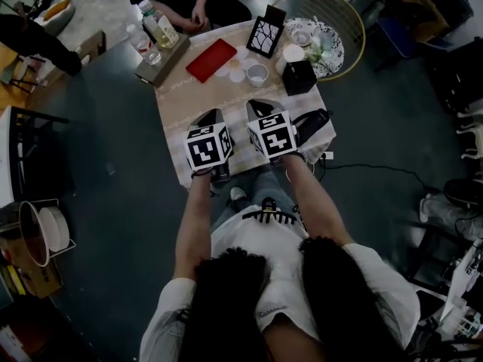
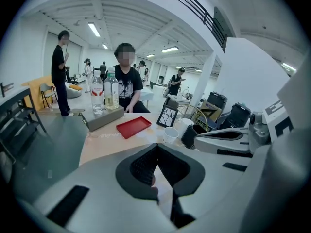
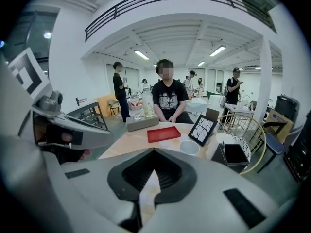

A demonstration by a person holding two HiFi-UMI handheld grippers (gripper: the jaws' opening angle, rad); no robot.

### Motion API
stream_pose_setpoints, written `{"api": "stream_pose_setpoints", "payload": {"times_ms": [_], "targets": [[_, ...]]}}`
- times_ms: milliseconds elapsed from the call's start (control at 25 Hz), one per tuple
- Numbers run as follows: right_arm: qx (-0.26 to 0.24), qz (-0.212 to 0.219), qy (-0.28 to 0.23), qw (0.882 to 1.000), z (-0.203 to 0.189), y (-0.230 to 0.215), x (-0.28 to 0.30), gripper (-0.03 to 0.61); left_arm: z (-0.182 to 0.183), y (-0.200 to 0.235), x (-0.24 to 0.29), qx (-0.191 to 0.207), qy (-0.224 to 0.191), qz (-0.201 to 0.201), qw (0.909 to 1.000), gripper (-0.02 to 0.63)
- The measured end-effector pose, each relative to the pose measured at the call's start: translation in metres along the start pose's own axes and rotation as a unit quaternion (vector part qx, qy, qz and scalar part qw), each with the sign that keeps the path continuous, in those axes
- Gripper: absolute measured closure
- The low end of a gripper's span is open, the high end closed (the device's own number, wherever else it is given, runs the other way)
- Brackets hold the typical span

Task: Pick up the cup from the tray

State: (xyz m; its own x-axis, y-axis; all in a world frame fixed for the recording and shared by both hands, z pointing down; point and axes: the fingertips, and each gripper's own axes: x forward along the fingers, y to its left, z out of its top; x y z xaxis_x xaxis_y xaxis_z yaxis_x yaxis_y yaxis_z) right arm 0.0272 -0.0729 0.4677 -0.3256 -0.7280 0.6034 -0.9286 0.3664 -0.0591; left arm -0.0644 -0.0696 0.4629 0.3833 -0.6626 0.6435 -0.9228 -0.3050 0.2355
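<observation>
Reaching is not yet begun: the left hand-held gripper (image 2: 157, 149) and the right hand-held gripper (image 3: 154, 152) are both closed and empty, well short of the tray (image 1: 211, 59). Next, I think, one must open and advance to the cup (image 1: 257, 74) just beside the tray.

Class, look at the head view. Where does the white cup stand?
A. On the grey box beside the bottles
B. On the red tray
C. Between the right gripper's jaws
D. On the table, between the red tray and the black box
D: the white cup stands on the bare table, with the red tray on one side of it and the black box on the other.
</observation>
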Motion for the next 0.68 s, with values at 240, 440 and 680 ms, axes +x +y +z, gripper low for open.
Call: {"api": "stream_pose_setpoints", "payload": {"times_ms": [240,440,680], "targets": [[-0.001,-0.008,0.007,1.0,-0.006,0.009,-0.006,0.574,-0.012,0.006,-0.011,-0.006,0.004,-0.003,1.0,0.607],[-0.003,-0.011,0.012,1.0,-0.012,0.017,-0.009,0.574,-0.022,0.011,-0.019,-0.01,0.006,-0.003,0.9999,0.607],[-0.005,-0.015,0.014,1.0,-0.016,0.028,-0.01,0.574,-0.024,0.021,-0.026,-0.002,0.006,0.001,1.0,0.607]]}}
